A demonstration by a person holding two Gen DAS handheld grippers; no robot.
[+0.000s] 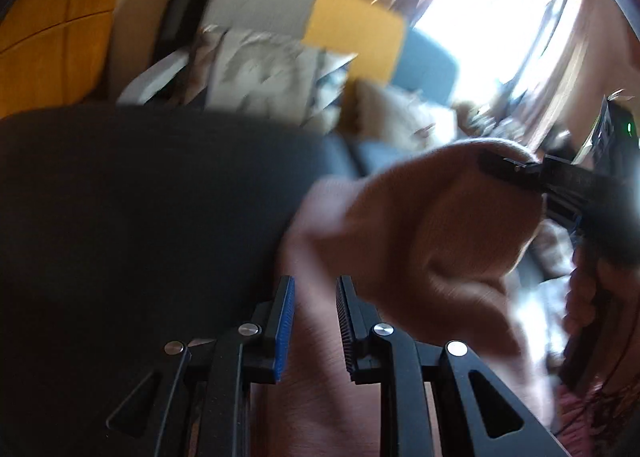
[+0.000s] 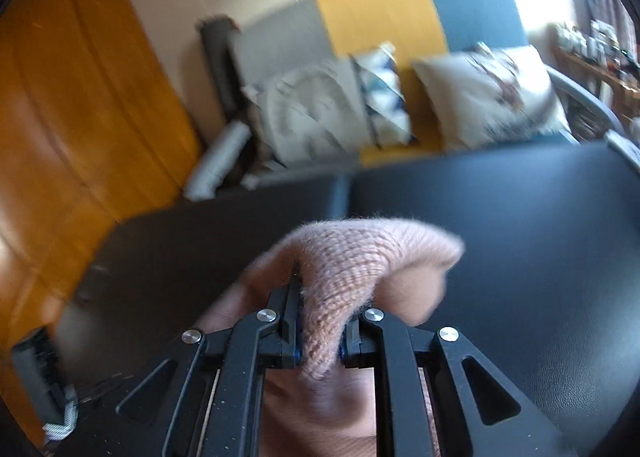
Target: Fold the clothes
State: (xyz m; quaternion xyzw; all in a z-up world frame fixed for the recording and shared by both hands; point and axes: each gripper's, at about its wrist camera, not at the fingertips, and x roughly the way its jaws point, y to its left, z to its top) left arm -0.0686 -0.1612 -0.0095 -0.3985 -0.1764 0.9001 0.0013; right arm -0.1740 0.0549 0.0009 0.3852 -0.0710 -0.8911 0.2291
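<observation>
While right gripper (image 2: 320, 321) pinched pink knit sweater (image 2: 352, 257), left gripper (image 1: 316, 321) gaped, cloth loose between jaws. Could've slid off onto black table (image 2: 520, 237), ruining fold tbh.

Pink knit garment (image 2: 360, 269): fuzzy ribbed wool, dusty rose. One bunched fold pinched up off dark table (image 2: 520, 241), arching in rounded hump above it. Rest drapes down toward table's near edge, slack and creased, hanging in loose folds (image 1: 420, 225). Blurred throughout.
</observation>
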